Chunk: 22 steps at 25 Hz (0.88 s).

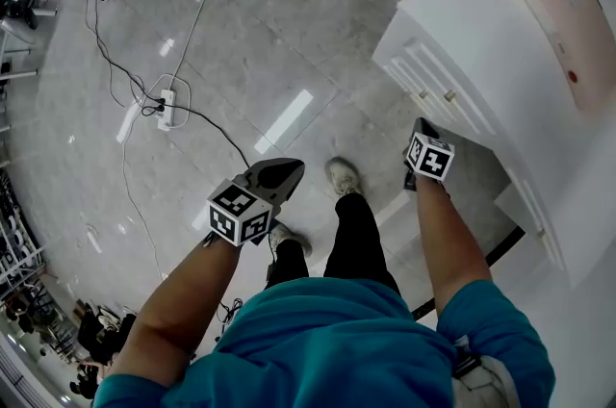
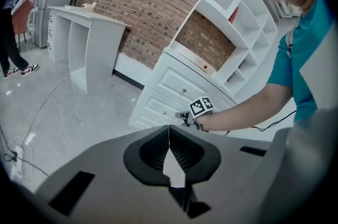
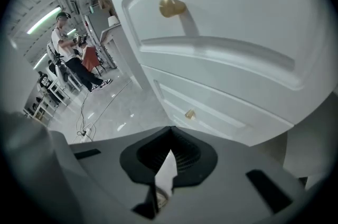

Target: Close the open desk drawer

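The right claw (image 3: 170,136) has its jaws pressed together with nothing between them. The left claw (image 2: 169,132) is likewise closed and empty, held out over the floor well to the left of the right one. Just ahead of the right claw and above its tips stands the white panelled wooden drawer front (image 3: 232,33) with its round brass knob (image 3: 171,6). A second white drawer front (image 3: 222,112) sits below it, nearer the line of the jaws. The upper front seems to overhang the lower, though how far out it stands I cannot tell, and the claw looks close to it but not in contact. A closed tip pushed against the rounded knob could skid off. A push near one edge could skew the drawer and jam it, and a hard shove would slam it. Farther off, beyond the left claw, a white power strip with trailing cables (image 1: 164,103) lies on the grey polished stone floor (image 1: 289,31), where it could catch a foot.
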{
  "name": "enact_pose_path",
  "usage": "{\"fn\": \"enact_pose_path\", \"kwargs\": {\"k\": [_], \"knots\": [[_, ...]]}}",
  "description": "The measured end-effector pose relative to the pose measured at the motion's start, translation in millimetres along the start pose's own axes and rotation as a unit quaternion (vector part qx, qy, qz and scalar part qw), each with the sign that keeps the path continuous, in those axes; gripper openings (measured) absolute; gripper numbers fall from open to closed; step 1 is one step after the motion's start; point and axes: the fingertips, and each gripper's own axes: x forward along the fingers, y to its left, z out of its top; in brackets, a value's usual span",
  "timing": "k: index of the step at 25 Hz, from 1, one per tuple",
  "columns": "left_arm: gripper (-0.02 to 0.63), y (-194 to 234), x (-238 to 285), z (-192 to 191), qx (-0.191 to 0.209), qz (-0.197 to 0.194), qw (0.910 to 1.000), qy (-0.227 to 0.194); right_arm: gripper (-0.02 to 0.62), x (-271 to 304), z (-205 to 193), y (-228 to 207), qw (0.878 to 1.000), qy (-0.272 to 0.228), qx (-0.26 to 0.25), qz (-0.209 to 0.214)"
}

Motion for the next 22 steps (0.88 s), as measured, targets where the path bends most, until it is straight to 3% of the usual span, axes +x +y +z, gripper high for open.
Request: {"fn": "enact_pose_path", "kwargs": {"k": [7, 13, 17, 22], "knots": [[0.017, 3.0, -70.9, -12.9, -0.009, 0.017, 0.999, -0.04, 0.021, -53.4, -16.9, 97.9, 0.994, -0.009, -0.051, 0.093], [0.016, 6.0, -159.2, -20.1, -0.026, 0.072, 0.9902, -0.117, 0.021, -100.3, 22.0, 221.3, 0.969, -0.04, -0.124, 0.208], [0.017, 1.0, -243.5, -37.6, -0.041, 0.1, 0.9811, -0.16, 0.021, -153.9, 32.9, 325.8, 0.941, -0.045, -0.173, 0.287], [0.017, 0.5, -349.0, -59.8, -0.062, 0.152, 0.9589, -0.231, 0.021, -231.4, 39.0, 455.4, 0.885, -0.045, -0.235, 0.4]]}}
